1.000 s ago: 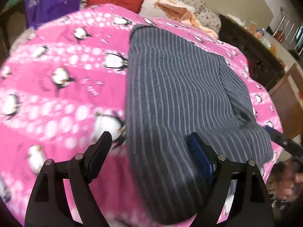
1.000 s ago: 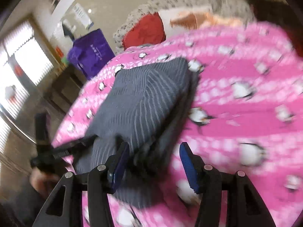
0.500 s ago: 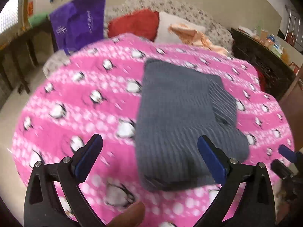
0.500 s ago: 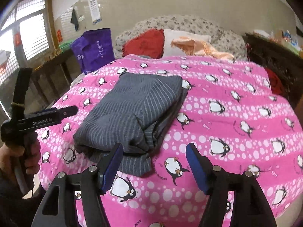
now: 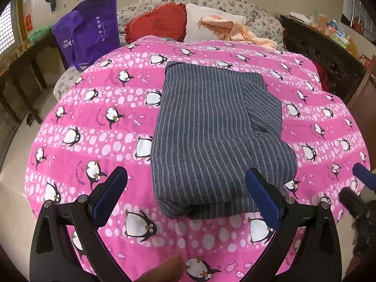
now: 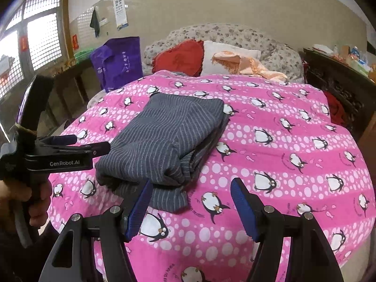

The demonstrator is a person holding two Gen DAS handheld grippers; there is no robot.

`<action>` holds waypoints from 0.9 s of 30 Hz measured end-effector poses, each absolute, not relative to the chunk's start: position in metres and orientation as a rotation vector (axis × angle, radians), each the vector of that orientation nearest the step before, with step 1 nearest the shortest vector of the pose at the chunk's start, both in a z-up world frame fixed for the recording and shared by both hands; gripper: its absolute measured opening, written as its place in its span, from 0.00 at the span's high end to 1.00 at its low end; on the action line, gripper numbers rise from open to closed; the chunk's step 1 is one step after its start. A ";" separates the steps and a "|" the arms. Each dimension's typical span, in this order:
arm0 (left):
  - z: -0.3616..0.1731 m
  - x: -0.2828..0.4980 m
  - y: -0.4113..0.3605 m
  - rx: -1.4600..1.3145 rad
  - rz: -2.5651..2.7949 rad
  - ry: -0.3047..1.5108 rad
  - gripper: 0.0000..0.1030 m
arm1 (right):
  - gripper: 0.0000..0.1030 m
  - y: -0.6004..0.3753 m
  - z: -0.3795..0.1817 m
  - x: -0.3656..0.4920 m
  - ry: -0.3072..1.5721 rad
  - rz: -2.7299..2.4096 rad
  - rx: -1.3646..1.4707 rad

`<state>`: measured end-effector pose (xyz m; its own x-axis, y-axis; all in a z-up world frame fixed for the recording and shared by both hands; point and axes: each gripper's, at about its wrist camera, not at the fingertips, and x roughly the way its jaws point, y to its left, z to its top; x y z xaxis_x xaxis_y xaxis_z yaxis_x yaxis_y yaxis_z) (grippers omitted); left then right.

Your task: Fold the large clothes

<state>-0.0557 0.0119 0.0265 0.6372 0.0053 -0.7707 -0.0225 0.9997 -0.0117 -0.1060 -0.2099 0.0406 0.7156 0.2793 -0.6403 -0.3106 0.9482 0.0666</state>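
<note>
Bare pink penguin blanket (image 5: 89,127) lies open at 9 o'clock and 3 o'clock of the folded grey striped garment (image 5: 211,136). At 12 o'clock a red cushion (image 5: 156,23) and peach cloth (image 5: 232,31) crowd the bed's head; a purple bag (image 5: 89,30) stands at 10 o'clock.

Black two-finger grippers with blue pads

Left gripper (image 5: 186,195) and right gripper (image 6: 190,205) show silver screws; white "GenRobot.AI" lettering (image 6: 64,163); bare-skinned hand (image 6: 35,202).

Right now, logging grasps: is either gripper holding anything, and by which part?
Nothing is held. Left gripper and right gripper are both open, off the folded garment lying on the blanket.
</note>
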 end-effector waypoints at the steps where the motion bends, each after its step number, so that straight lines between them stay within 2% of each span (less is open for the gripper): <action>1: 0.026 -0.055 0.012 -0.021 0.018 0.883 0.02 | 0.36 -0.213 0.041 -0.106 0.701 0.320 -0.044; 27: 0.016 -0.050 0.008 -0.008 0.022 0.910 0.02 | 0.36 -0.221 0.040 -0.103 0.719 0.305 -0.024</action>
<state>-0.0502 0.0085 0.0157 0.6134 0.0158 -0.7896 -0.0225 0.9997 0.0025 -0.1026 -0.2210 0.0396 0.7102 0.2669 -0.6515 -0.2835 0.9554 0.0823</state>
